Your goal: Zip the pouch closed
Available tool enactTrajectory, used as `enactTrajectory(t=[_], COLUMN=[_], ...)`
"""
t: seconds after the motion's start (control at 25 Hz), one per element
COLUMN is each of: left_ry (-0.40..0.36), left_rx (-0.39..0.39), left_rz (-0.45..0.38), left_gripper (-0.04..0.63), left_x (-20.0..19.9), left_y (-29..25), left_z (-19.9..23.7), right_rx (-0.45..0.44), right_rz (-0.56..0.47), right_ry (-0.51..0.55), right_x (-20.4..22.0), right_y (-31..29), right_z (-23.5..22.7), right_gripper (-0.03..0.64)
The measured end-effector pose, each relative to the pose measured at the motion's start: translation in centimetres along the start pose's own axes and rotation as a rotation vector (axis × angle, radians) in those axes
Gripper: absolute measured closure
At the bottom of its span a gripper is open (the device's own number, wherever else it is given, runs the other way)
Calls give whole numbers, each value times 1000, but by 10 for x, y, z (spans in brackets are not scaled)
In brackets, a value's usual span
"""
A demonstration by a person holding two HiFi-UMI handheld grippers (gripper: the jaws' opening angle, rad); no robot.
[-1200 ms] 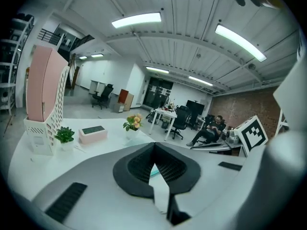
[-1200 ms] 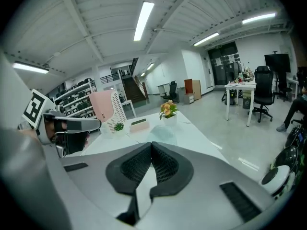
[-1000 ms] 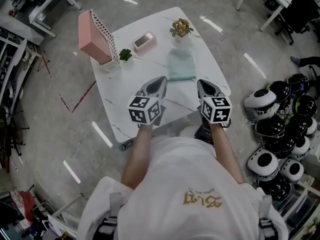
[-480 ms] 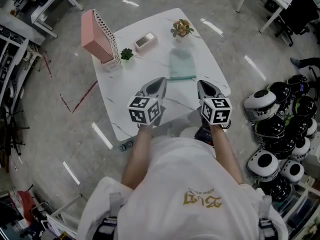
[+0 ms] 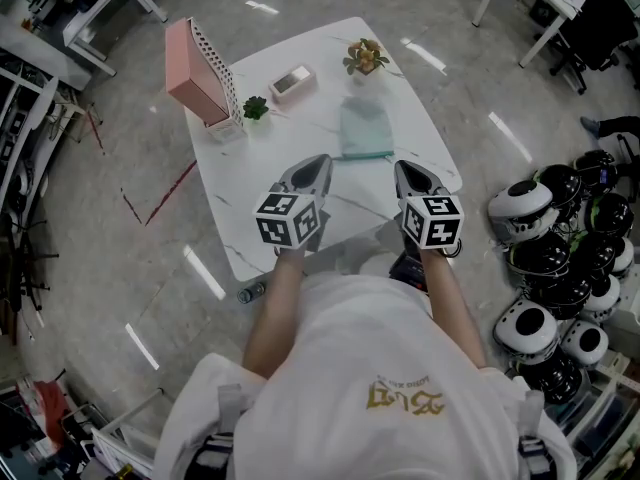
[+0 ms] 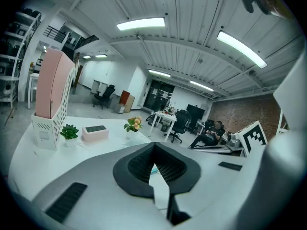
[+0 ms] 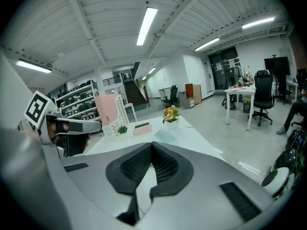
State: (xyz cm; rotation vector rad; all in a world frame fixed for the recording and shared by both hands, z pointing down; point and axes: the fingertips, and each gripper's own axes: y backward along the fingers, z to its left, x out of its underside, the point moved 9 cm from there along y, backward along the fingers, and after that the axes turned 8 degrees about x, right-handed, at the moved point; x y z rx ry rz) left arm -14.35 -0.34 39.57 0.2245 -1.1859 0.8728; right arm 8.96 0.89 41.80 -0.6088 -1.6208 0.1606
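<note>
While the person stands at the near edge of the white marbled bench point(image 5: 250, 218), the left tongs point(image 5: 322, 160) and the right tongs point(image 5: 402, 166) hover side by side above it. Each pair is pressed together with nothing between. Just beyond their tips the pale green pouch point(image 5: 363, 129) lies flat near the bench's right edge, apart from both. Along the far edge stand a pink file holder point(image 5: 195, 73) at the left corner, a small green plant point(image 5: 256, 109), a pink box point(image 5: 291, 82) and a flower pot point(image 5: 365, 57). Black-and-white helmets point(image 5: 560, 268) are piled on the grey floor to the right. The pouch's zip is too small to make out, and the marker cubes hide part of the bench's near edge.
</note>
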Motion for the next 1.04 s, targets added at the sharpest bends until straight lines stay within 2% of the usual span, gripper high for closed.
enactTrajectory(t=[1.04], left_ry=[12], left_rx=[-7], left_rz=[13], left_gripper=[577], left_x=[6], left_y=[-8], left_z=[0], right_rx=[-7], right_rz=[11], right_ry=[2], right_x=[2], right_y=[-2], right_z=[-7], right_gripper=[604])
